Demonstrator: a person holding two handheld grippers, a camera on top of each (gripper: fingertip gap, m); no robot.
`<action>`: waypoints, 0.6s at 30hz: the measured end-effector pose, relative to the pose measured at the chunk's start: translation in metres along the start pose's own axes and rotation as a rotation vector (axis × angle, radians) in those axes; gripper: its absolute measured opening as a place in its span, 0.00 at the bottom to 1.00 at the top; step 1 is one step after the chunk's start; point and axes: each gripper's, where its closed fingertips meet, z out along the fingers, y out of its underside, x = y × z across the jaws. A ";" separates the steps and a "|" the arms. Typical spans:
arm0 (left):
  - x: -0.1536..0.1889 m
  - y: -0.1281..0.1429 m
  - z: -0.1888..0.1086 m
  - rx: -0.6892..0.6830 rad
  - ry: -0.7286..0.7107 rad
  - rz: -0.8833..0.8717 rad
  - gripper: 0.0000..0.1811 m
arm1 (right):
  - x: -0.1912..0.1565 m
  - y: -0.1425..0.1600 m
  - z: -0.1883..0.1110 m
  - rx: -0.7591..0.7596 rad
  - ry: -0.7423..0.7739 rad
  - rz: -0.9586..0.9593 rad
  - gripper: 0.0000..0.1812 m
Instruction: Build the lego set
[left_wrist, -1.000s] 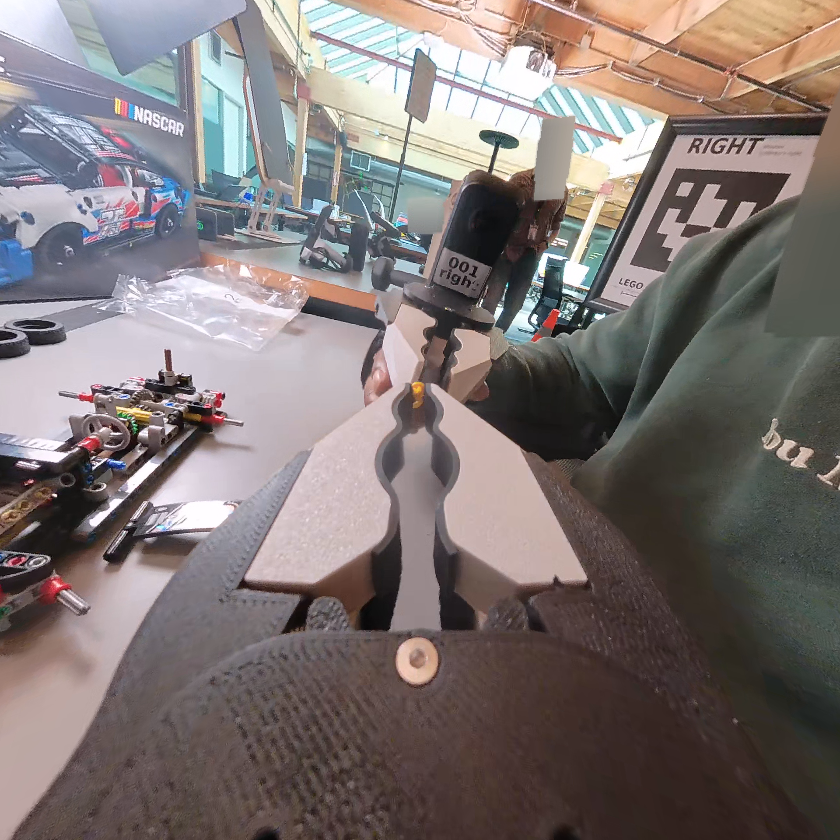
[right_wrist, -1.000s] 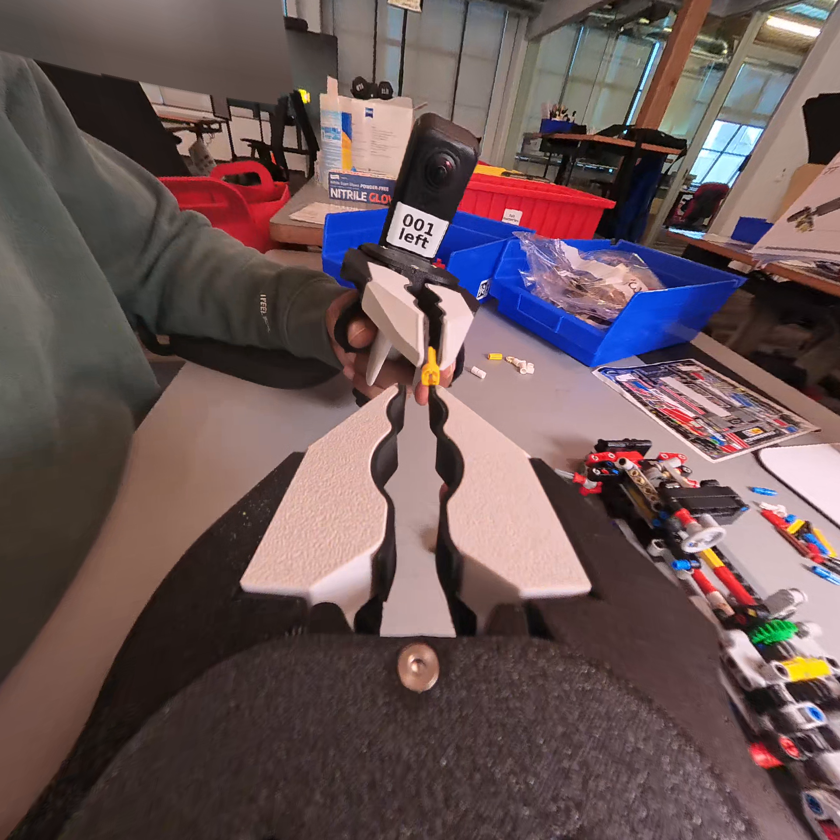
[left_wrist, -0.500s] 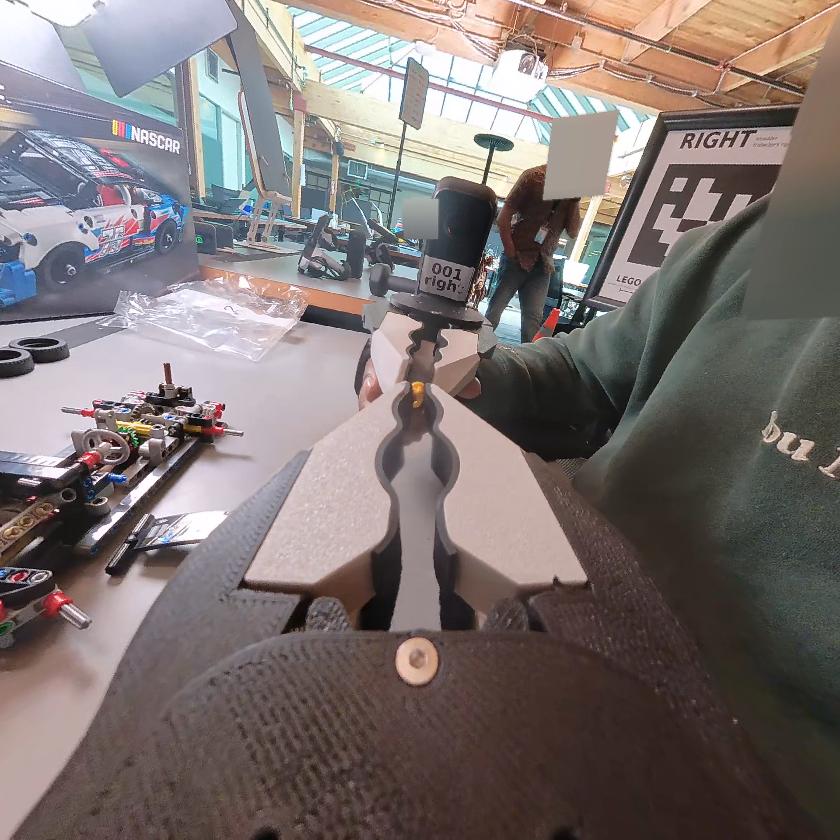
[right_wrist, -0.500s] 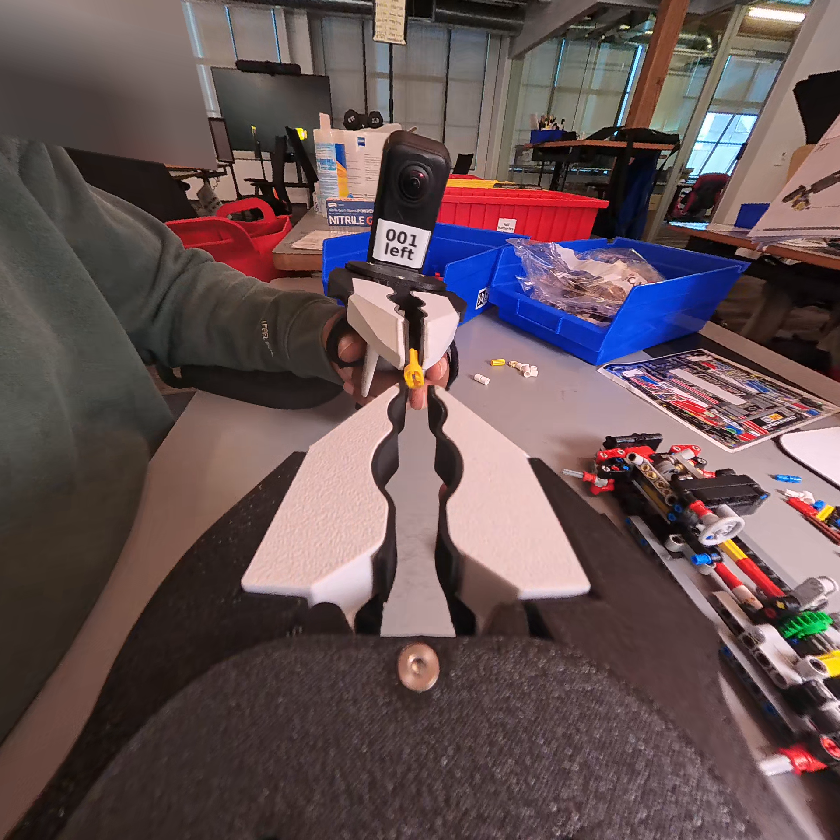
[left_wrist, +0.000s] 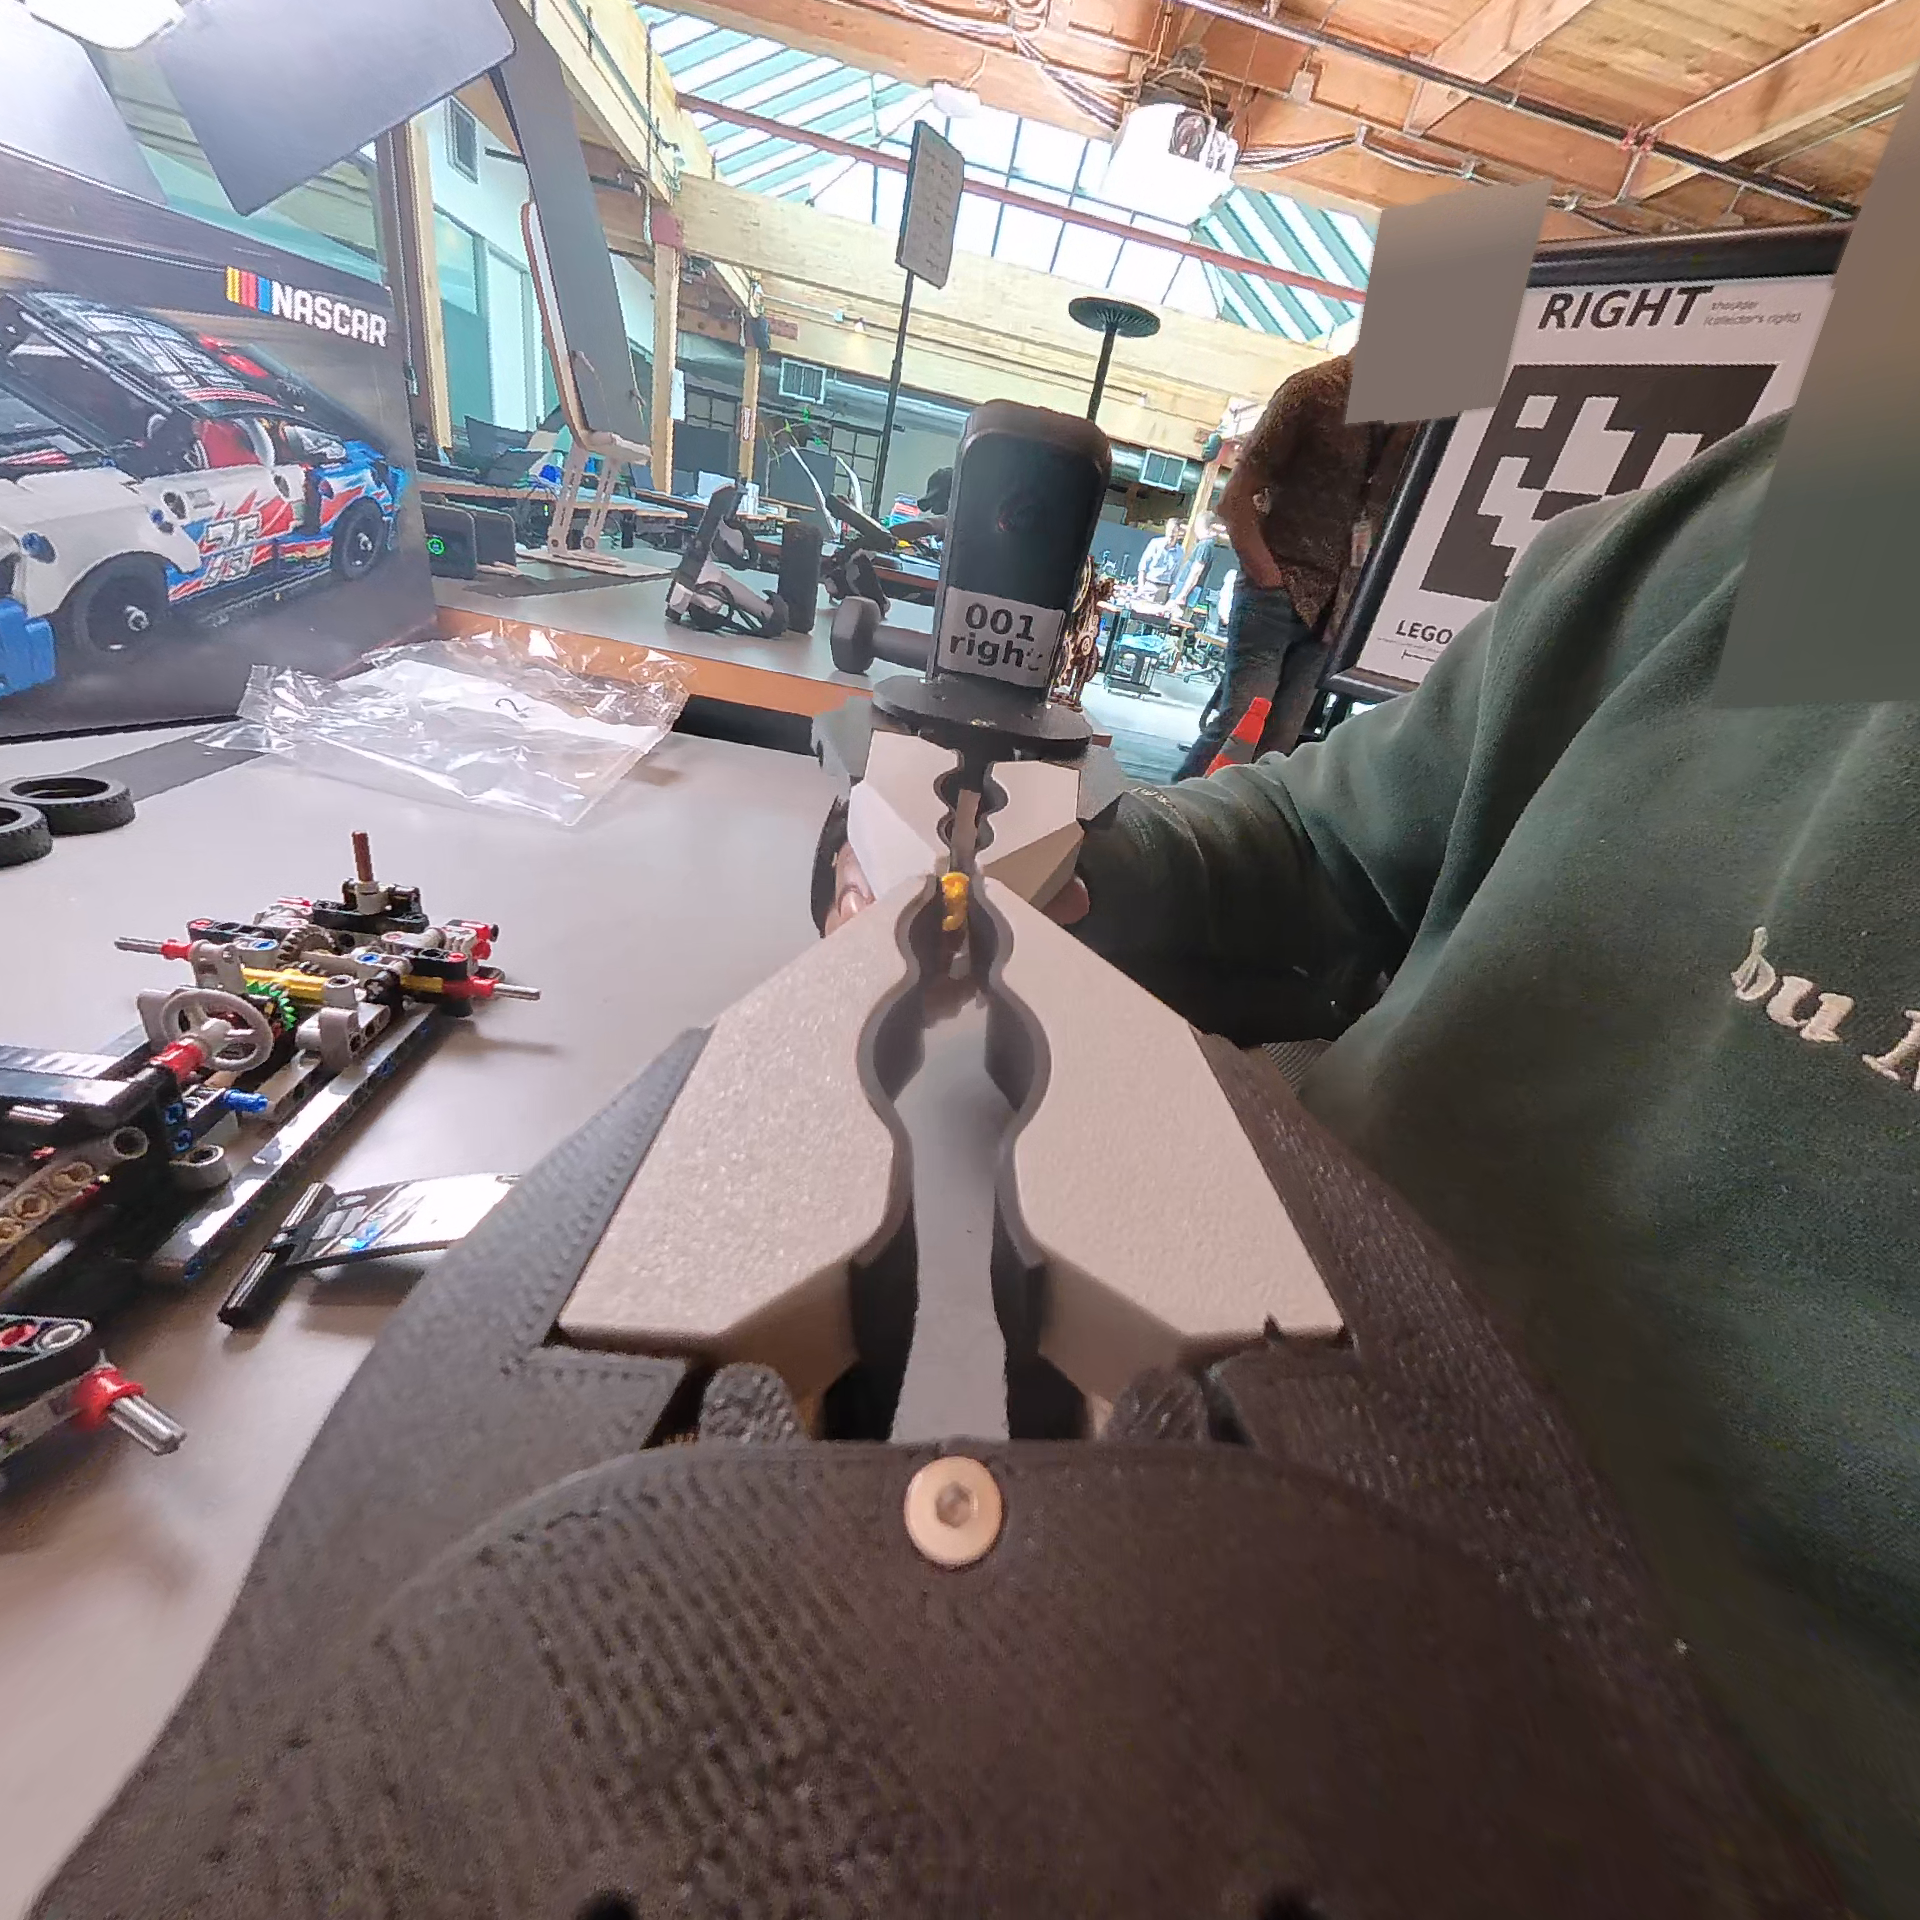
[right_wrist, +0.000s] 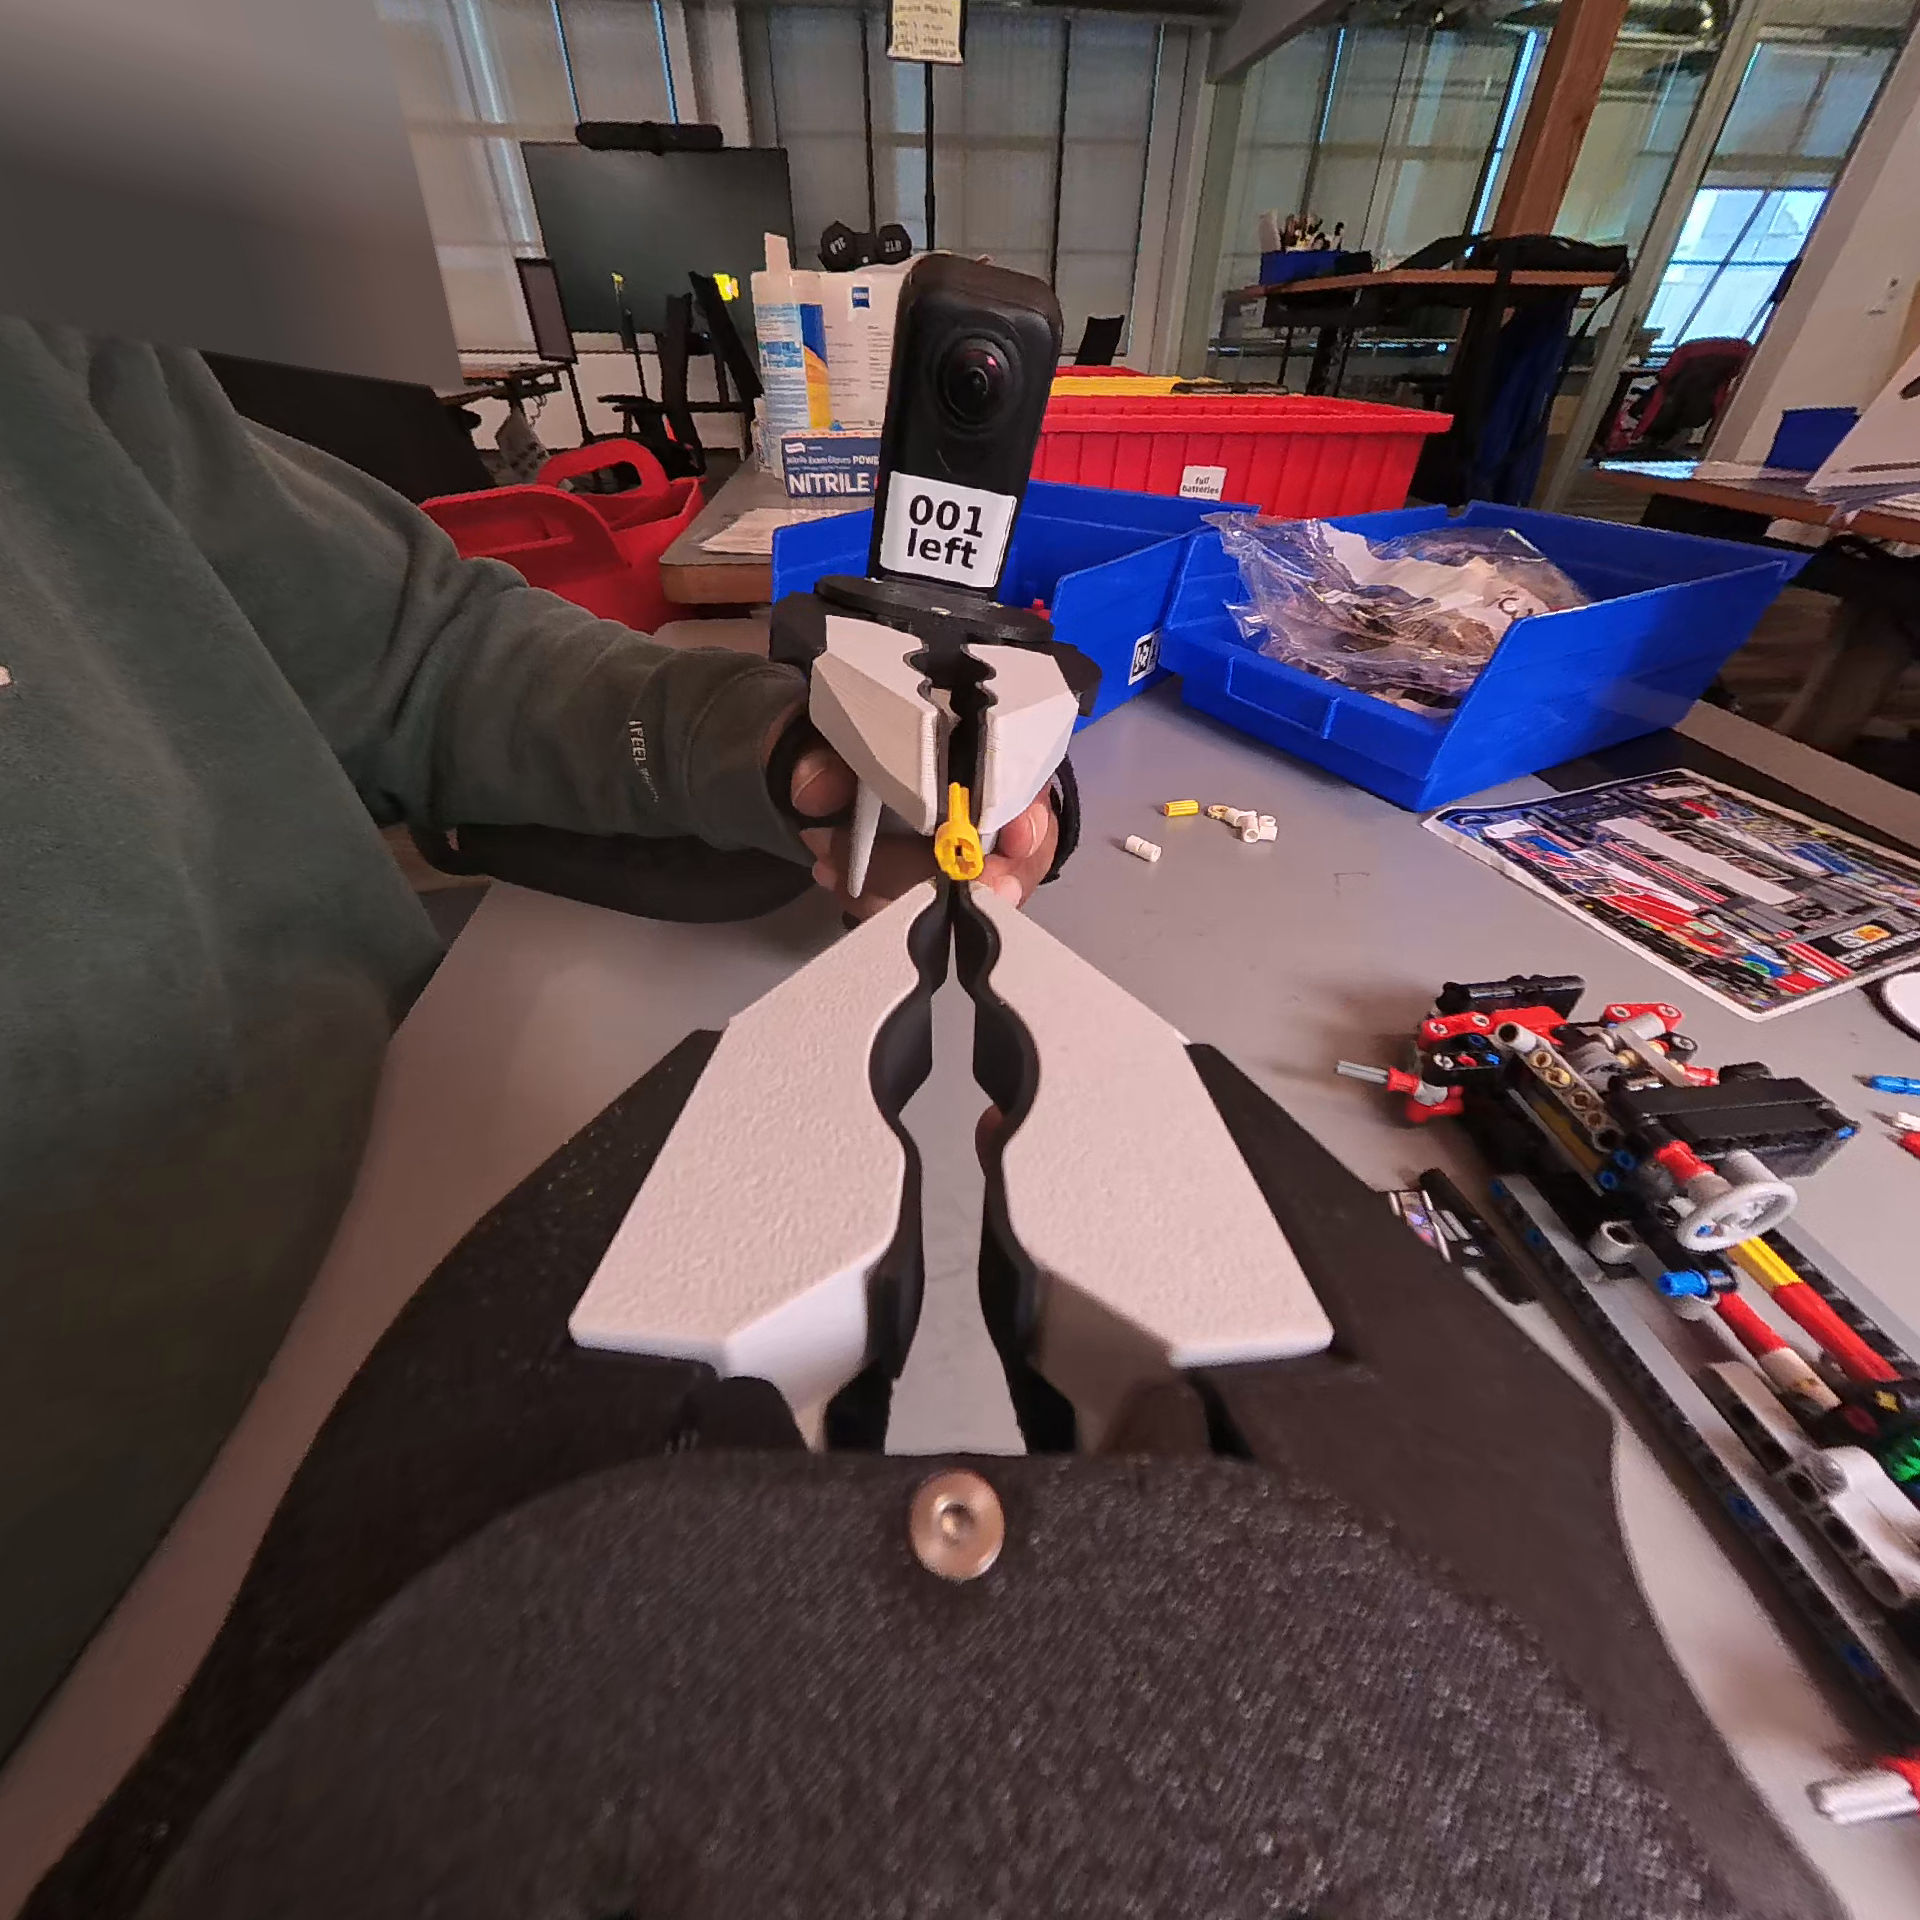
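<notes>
My two grippers face each other tip to tip above the near table edge. My left gripper (left_wrist: 951, 914) is shut on a small yellow lego connector (left_wrist: 952, 898). In the right wrist view the left gripper (right_wrist: 961, 800) holds the connector (right_wrist: 956, 842) by its upper stem, round end down. My right gripper (right_wrist: 951, 899) is shut, its tips just under the connector's round end. It also shows in the left wrist view (left_wrist: 966, 842), with a thin pale strip between its jaws. The partly built car chassis (left_wrist: 260, 1039) lies on the grey table (left_wrist: 644, 883), also in the right wrist view (right_wrist: 1662, 1164).
Two black tyres (left_wrist: 73, 805), an empty clear bag (left_wrist: 457, 717) and the set's box (left_wrist: 197, 468) stand at the far left. Blue bins (right_wrist: 1507, 675), a sticker sheet (right_wrist: 1704, 883) and small loose pieces (right_wrist: 1216, 821) lie beyond the grippers. A green sleeve (right_wrist: 468, 686) flanks each view.
My right gripper's fingers have closed in and its tips have come up against the yellow connector. The left gripper has kept its hold on the connector.
</notes>
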 end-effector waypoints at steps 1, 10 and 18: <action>0.000 0.000 0.000 -0.001 -0.001 0.002 0.01 | 0.000 0.000 0.000 0.000 0.000 0.003 0.00; 0.000 0.001 0.000 -0.007 -0.006 0.010 0.01 | 0.002 0.000 0.000 0.005 0.006 0.012 0.02; 0.001 0.002 0.000 -0.014 0.003 0.008 0.01 | -0.001 0.003 0.001 -0.006 -0.013 0.000 0.00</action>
